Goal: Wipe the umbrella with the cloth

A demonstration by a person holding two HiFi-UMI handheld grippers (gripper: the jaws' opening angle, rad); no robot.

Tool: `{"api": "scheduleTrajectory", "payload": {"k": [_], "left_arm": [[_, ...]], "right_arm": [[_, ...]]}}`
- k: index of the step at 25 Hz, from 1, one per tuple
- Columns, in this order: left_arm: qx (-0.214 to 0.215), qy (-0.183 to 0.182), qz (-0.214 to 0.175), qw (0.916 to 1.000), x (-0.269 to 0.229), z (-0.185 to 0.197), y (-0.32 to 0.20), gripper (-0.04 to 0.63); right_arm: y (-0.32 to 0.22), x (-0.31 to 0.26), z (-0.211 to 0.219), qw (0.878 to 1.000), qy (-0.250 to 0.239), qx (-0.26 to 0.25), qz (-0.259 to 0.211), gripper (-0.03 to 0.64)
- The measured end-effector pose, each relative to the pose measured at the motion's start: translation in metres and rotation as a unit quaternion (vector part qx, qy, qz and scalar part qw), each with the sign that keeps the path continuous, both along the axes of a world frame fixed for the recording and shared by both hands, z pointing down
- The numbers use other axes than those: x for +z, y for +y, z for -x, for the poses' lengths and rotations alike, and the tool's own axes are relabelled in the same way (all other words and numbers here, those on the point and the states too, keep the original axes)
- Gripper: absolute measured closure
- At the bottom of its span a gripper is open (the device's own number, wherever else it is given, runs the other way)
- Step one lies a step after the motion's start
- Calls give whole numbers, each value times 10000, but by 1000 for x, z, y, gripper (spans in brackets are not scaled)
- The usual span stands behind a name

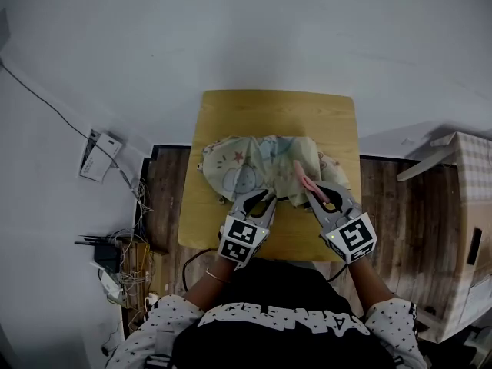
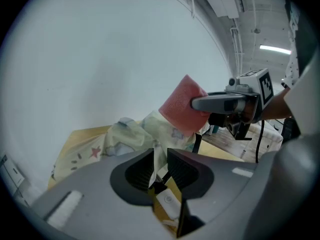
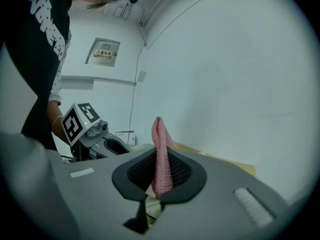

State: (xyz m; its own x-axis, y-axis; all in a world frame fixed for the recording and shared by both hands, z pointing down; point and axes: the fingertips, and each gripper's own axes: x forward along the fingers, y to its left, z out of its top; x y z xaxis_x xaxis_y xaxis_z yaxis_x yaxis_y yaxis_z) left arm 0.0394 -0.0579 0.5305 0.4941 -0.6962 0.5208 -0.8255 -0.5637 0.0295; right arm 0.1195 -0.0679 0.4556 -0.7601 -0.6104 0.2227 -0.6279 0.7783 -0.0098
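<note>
Closest in, right gripper (image 3: 161, 160) is clamped on the pink cloth (image 3: 160, 136). Fabric stands up between the pads as a narrow fold, firmly pinched. Left gripper (image 2: 160, 165) has its jaws at a narrow gap w/ an edge of the umbrella (image 1: 254, 164) in it: pale printed canopy plus a thin dark strip (a rib or strap, can't say which). Looks like a pinch rather than loose fabric, so I read it as holding the umbrella steady.

Umbrella lies crumpled, canopy collapsed, on the small wooden table (image 1: 231, 106), toward the table's 6 o'clock edge. My left grip is at the canopy's 6 o'clock rim, and the cloth sits at approx. 4 o'clock of the canopy, over its right part. In the left gripper view the cloth hangs at 1 o'clock above the folds. Whether it actually touches the fabric I can't tell.

Progress, as I judge it: setup is done, w/ cloth in hand and umbrella held. No wiped patch shows anywhere, so I can't credit any strokes. Most of the canopy, esp. the 9 to 12 o'clock side, looks left to do.
</note>
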Motion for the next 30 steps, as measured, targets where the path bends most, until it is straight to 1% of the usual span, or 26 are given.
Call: {"api": "scheduleTrajectory", "payload": {"k": [5,10,13,17,21,25,30], "left_arm": [[-293,66,66,9995,4,12,9,511],[-463,45,-131,9988,-5,28,10,511],[-599,149,-212,9979,-12,47,8,512],[-796,287,-243,9961,-15,85,2,514],[-934,231,-147,9953,-10,135,-5,515],[-929,162,-49,9955,-5,178,-11,514],[-908,285,81,9954,4,216,-24,511]], "right_arm": [[3,3,12,9996,-98,-251,-27,583],[3,-5,23,9993,-100,-360,-81,583],[0,-10,31,9993,-128,-315,-142,583],[-6,-23,51,9993,-65,-225,-297,583],[-8,-36,86,9989,-96,-155,-423,583],[-5,-43,125,9986,-8,-186,-496,583],[-1,-36,164,9991,94,-204,-369,583]]}}
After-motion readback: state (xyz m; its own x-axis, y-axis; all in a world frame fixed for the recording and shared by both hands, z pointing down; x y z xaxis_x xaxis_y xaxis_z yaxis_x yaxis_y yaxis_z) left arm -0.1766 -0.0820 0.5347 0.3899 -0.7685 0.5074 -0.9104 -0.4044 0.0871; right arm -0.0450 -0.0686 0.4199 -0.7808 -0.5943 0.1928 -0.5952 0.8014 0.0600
